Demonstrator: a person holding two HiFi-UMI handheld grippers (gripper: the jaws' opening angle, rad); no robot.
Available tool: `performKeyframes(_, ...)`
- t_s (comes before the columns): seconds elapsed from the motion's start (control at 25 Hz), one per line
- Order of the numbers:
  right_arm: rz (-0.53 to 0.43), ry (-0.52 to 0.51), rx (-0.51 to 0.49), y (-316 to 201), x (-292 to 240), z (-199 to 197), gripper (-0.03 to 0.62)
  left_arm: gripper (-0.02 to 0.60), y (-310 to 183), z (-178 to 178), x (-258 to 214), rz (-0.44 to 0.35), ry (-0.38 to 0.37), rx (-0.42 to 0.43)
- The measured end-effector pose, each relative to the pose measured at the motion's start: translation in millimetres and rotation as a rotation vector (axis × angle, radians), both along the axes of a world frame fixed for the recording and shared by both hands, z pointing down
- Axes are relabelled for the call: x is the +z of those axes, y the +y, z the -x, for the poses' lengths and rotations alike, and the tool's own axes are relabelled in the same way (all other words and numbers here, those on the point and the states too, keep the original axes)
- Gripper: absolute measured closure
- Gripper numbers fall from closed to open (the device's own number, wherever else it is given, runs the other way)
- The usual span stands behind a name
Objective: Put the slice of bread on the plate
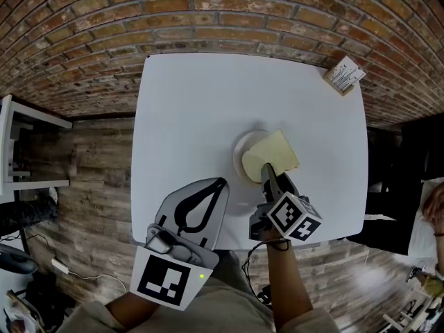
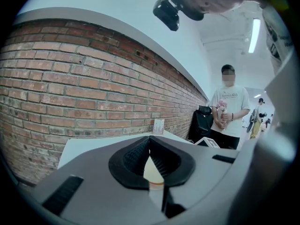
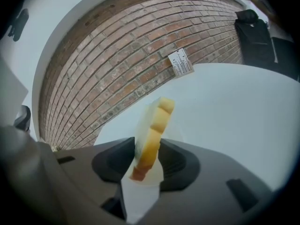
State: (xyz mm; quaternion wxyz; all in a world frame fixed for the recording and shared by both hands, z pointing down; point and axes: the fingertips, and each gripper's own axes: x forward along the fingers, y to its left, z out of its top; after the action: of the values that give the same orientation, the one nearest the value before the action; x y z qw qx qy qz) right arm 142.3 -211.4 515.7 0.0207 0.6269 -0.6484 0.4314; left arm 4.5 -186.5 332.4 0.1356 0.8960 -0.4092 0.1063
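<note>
Head view: one white rectangular table [image 1: 208,103]. One round white plate [image 1: 239,144]. One pale-yellow slice of bread [image 1: 272,155] lies over the plate. Right gripper [image 1: 267,173], forearm extended, tilts down at the slice's near edge. Left gripper [image 1: 220,183] rests near the table's near edge.
Left gripper view: jaw tips meet, nothing held.
Right gripper view: jaws parted, with the slice edge-on between them, loose, crust orange-brown.

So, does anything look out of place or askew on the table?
The slice of bread sits askew over the plate: it overhangs the right rim, its near edge between the right tongs.
</note>
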Motion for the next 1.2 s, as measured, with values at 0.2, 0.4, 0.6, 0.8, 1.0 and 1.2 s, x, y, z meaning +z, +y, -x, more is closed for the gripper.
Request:
performKeyframes(0.2,0.025,0.022,0.015,0.5,3.7,-3.7,0.430,0.572,-1.3,-0.2,0.0,0.002,0.007,-0.003)
performKeyframes(0.4,0.054,0.049,-0.003,1.3,9.3,-4.2,0.364,0.572,-1.8,-1.8,-0.3,0.000,0.004,-0.002)
performKeyframes(0.6,0.069,0.060,-0.003,3.6,12.3,-3.8,0.364,0.572,-1.3,-1.1,-0.2,0.005,0.004,-0.005)
performKeyframes(0.8,0.114,0.110,-0.028,5.8,16.5,-3.8,0.361,0.572,-1.3,-0.7,-0.5,0.002,0.010,-0.006)
performKeyframes(1.0,0.098,0.065,-0.002,6.7,11.7,-3.5,0.358,0.572,2.0,-2.6,-1.3,0.000,0.010,0.002)
performKeyframes(1.2,0.082,-0.001,0.027,6.6,8.9,0.1,0.345,0.572,2.6,-0.2,-1.2,0.001,0.009,-0.001)
